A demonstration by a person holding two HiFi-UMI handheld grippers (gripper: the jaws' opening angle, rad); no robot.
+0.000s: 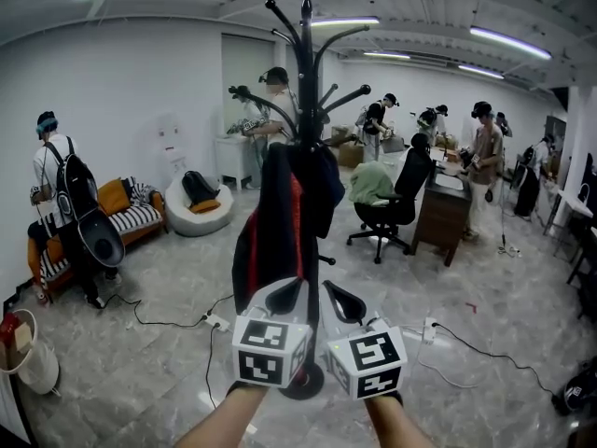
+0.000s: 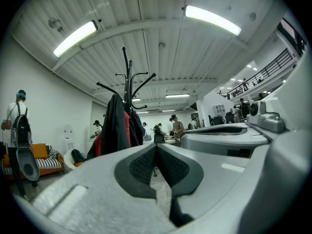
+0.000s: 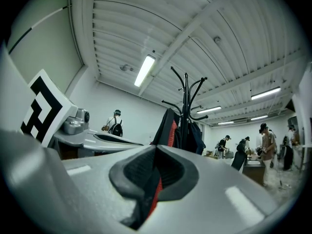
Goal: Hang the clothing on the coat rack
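A black coat rack (image 1: 306, 63) stands on the floor straight ahead of me. A black jacket with a red lining (image 1: 275, 222) hangs from its hooks, and a dark navy garment (image 1: 326, 189) hangs beside it. Low in the head view, short of the clothing, are my left gripper (image 1: 284, 297) and right gripper (image 1: 343, 301), side by side, both shut and holding nothing. In the left gripper view the rack (image 2: 127, 77) and jacket (image 2: 114, 128) show beyond the shut left gripper (image 2: 156, 147). The right gripper view shows the rack (image 3: 186, 91) and jacket (image 3: 168, 128) past the shut right gripper (image 3: 156, 150).
The rack's round base (image 1: 303, 381) sits just ahead of my hands. A power strip and cables (image 1: 216, 322) lie on the floor to the left. An office chair draped in green cloth (image 1: 387, 199) and a desk (image 1: 443, 213) stand on the right. A person with a backpack (image 1: 65, 203) stands by a sofa (image 1: 121, 217).
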